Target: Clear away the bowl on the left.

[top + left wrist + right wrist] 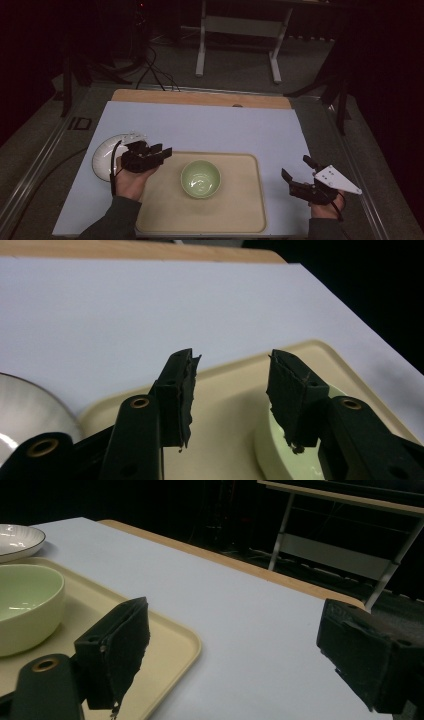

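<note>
Green bowl (200,179) on tray (250,220); left gripper (162,152) parted, empty; right gripper (295,170) spread wide, empty

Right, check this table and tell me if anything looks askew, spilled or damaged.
Nothing is spilled or tipped. The green bowl sits upright on the beige tray, and the white plate lies flat on the table beside it. One oddity: the black pads on the left claw look frayed and ragged at their edges.

Right gripper (227,650) hanging over the table edge, jaws wide apart

Green bowl (25,607) sits on the tray (170,640), white plate (17,537) behind it.
</note>
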Available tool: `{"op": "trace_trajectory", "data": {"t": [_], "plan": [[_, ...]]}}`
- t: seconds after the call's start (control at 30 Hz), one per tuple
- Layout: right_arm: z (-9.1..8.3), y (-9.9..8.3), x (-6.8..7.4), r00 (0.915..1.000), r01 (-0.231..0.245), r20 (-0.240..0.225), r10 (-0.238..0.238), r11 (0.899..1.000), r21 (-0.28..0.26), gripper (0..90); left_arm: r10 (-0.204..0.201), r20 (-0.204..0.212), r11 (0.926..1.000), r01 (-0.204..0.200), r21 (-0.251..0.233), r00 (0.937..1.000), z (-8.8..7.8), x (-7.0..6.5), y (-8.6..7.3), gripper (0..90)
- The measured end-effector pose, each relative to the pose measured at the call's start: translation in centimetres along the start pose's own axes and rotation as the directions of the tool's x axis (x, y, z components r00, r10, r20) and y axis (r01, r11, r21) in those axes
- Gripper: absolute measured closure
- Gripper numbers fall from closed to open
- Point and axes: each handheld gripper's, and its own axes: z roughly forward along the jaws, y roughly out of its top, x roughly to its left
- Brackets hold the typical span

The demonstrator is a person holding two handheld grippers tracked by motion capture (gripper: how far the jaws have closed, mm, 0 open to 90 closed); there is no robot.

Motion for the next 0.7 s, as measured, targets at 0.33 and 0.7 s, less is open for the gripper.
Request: {"op": "trace_trajectory", "data": {"t": [0.33, 0.7], "plan": [[0.0, 0.0, 0.0, 1.0, -0.002, 0.001, 0.002, 1.0, -0.003, 13.3, 0.048, -0.092, 0.995, -0.056, -0.083, 0.9946, -3.2, 1.5, 0.6, 49.5], [-0.1, 0.0, -0.1, 1.0, -0.004, 0.004, 0.004, 1.0, -0.005, 13.3, 0.074, -0.191, 0.9855, -0.101, -0.136, 0.9788, -6.3, 3.4, 0.3, 43.7]]}}
